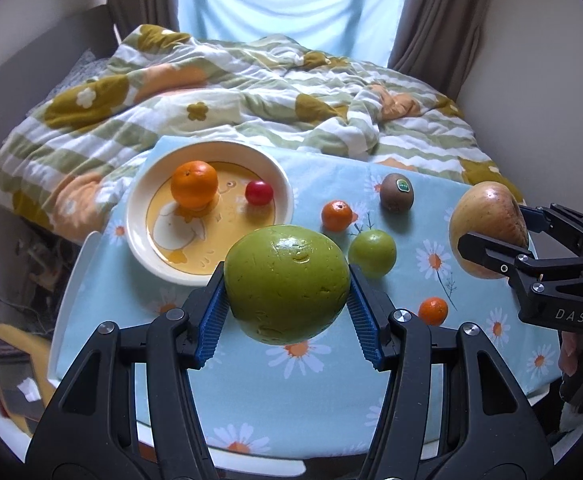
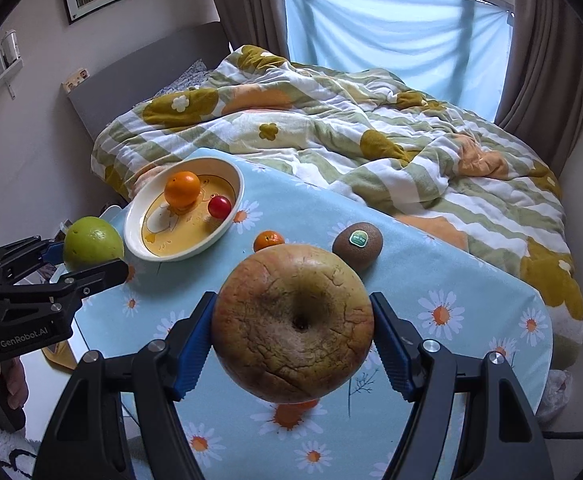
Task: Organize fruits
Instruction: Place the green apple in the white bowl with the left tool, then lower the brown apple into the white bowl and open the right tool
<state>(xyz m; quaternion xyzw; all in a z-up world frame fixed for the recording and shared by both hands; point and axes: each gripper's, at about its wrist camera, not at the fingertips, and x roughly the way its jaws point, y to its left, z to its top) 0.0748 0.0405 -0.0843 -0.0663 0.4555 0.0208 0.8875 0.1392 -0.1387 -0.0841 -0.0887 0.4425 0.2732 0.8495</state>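
Both grippers loaded, fruit held clear above the table.

Left wrist view: the left gripper (image 1: 287, 286) is clamped on a large green fruit (image 1: 287, 282), blue pads pressed to both its flanks, the fruit centred between the fingers and off the daisy-print cloth (image 1: 371, 380). Beyond it sits the plate (image 1: 141, 208) with an orange (image 1: 194, 184) and a small red fruit (image 1: 259, 192) — a kiwi (image 1: 396, 192) and a small green fruit (image 1: 372, 253) lie loose on the cloth. Right wrist view: the right gripper (image 2: 293, 330) grips a brownish apple (image 2: 292, 324) squarely between its pads, stem hollow facing the camera — the kiwi lies just behind.
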